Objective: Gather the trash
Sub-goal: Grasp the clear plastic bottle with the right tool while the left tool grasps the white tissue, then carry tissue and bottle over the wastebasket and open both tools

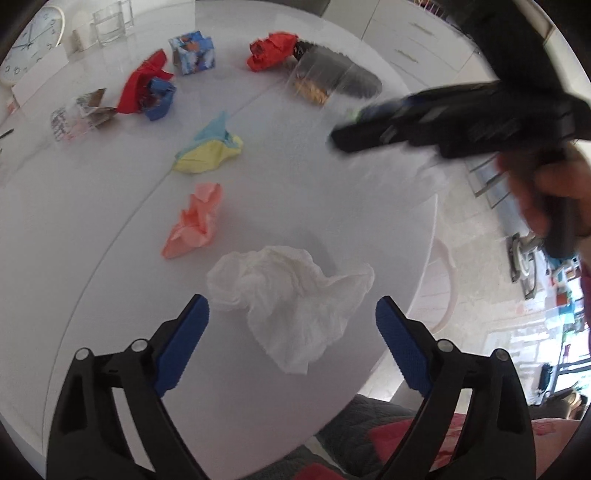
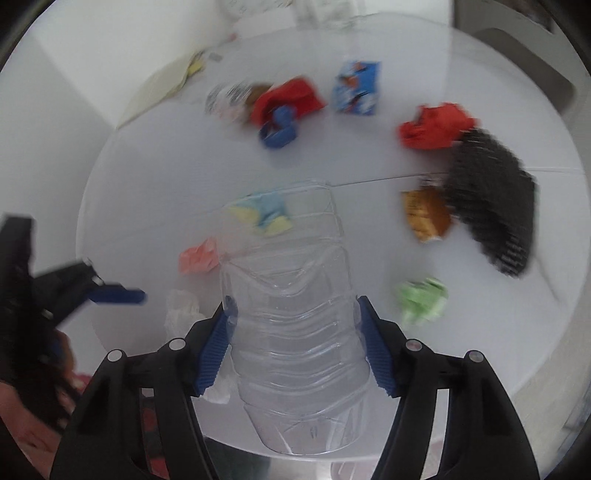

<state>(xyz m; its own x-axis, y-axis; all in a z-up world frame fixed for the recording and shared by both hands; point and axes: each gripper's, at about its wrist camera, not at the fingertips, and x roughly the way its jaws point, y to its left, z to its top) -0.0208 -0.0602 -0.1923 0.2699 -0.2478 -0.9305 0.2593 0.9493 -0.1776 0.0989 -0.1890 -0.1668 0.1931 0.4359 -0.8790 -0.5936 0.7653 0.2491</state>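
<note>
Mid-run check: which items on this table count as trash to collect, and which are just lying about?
Trash to collect:
clear plastic bottle, between the right gripper pads
white tissue, between the open left gripper fingers
pink paper wad
yellow-blue paper wad
green paper wad
red wrappers

Just lying about:
wall clock
glass container

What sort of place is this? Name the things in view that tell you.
Probably a home dining or kitchen area. A round white table is strewn with crumpled paper and wrappers, a white round wall clock leans at the back, and white drawer cabinets stand behind.
</note>
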